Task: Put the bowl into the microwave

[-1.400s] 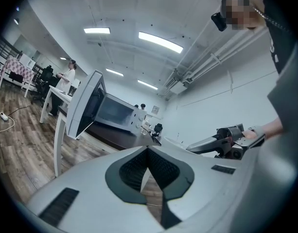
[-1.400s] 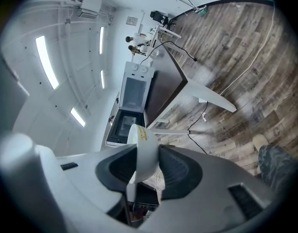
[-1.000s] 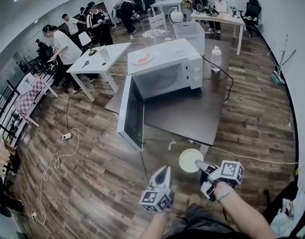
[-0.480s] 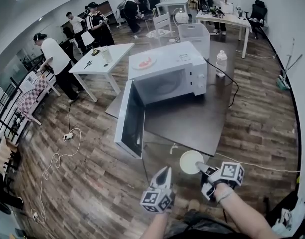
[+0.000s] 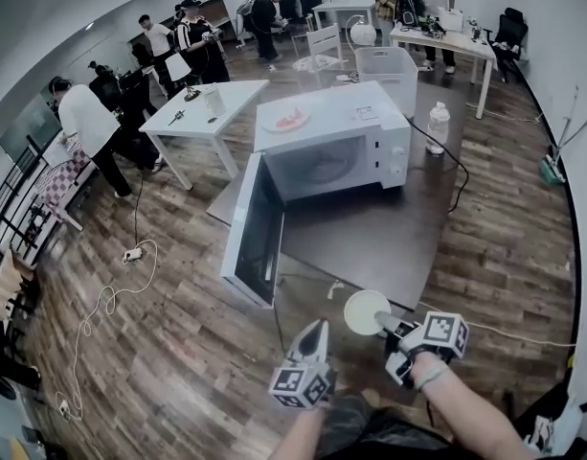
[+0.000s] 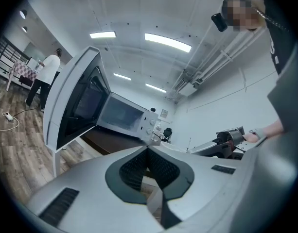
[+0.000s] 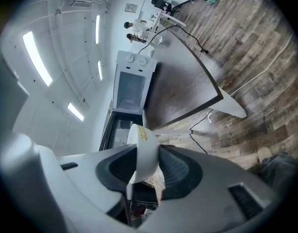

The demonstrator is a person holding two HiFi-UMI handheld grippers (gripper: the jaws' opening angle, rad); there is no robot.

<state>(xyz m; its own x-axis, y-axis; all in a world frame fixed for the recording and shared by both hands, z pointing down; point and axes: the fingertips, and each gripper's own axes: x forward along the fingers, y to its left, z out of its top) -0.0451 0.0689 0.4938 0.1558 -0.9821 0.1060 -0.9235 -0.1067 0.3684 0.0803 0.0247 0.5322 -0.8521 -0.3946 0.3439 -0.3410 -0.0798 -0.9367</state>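
The right gripper (image 7: 146, 157) pinches the white bowl (image 7: 141, 149) by its rim alone, one pad inside the wall and one outside. The left gripper (image 6: 149, 152) is pressed together on nothing and rides just beside it. The bowl hangs in the air off the near corner of the dark table (image 5: 370, 228), well apart from the microwave (image 5: 336, 151).

A rim pinch is the weak point. With the whole bowl hanging past the pads, a jolt or a quick tilt could let it swivel or slide out onto the wood floor. The open door (image 5: 253, 228) juts out at the left of the approach, so a path drifting that way could clip its edge. A high or wide entry could knock the bowl on the frame of the cavity (image 5: 317, 166).

The bowl shows nearly edge-on in the right gripper view, with its far rim hidden behind the jaws. In the head view it looks empty, but it is too small to be sure. The cavity floor is dim, and I cannot make out a turntable.
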